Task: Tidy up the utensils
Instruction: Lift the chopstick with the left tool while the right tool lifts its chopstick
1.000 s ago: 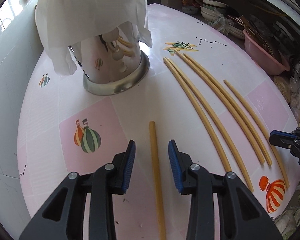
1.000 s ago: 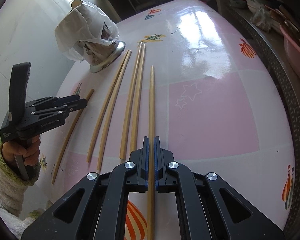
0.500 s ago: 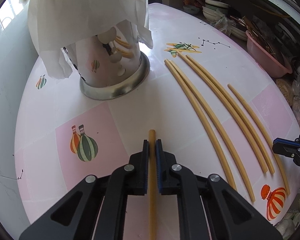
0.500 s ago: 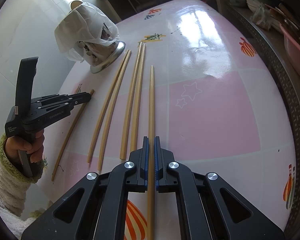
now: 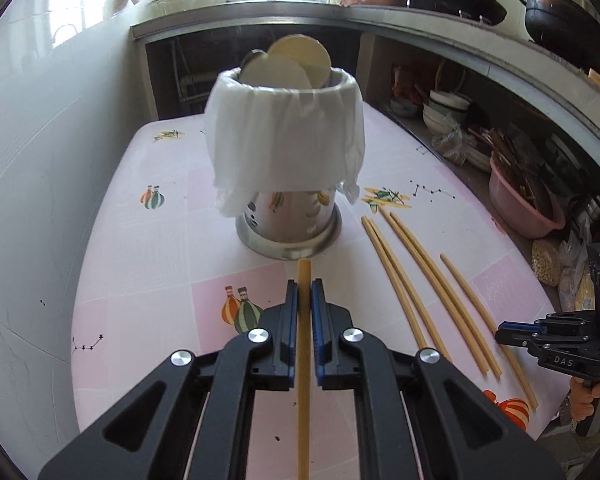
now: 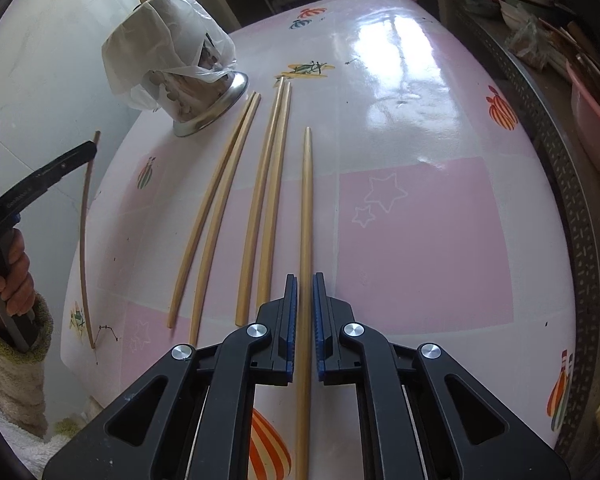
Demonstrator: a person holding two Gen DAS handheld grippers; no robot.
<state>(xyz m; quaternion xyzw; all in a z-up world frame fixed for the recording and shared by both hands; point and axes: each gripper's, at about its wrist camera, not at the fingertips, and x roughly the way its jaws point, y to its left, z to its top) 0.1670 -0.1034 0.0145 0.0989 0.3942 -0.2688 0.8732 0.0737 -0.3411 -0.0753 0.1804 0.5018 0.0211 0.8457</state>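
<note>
My left gripper (image 5: 304,294) is shut on a long wooden chopstick (image 5: 303,360) and holds it lifted off the table, pointing at a steel utensil holder (image 5: 288,216) draped in a white plastic bag. Several more chopsticks (image 5: 420,280) lie in a row on the pink table to its right. My right gripper (image 6: 305,292) straddles the rightmost chopstick (image 6: 307,208), which still lies flat on the table; its pads stand a little apart from the wood. The held chopstick also shows at the left of the right wrist view (image 6: 85,240).
The pink patterned table (image 6: 420,240) is bounded by a white tiled wall on the left. A shelf at the right holds bowls (image 5: 444,108) and a pink basin (image 5: 524,204). Pots stand on the counter behind.
My left gripper has closed on the chopstick and lifted and tilted it up toward the holder. My right gripper's jaws have eased slightly apart around the rightmost chopstick.
</note>
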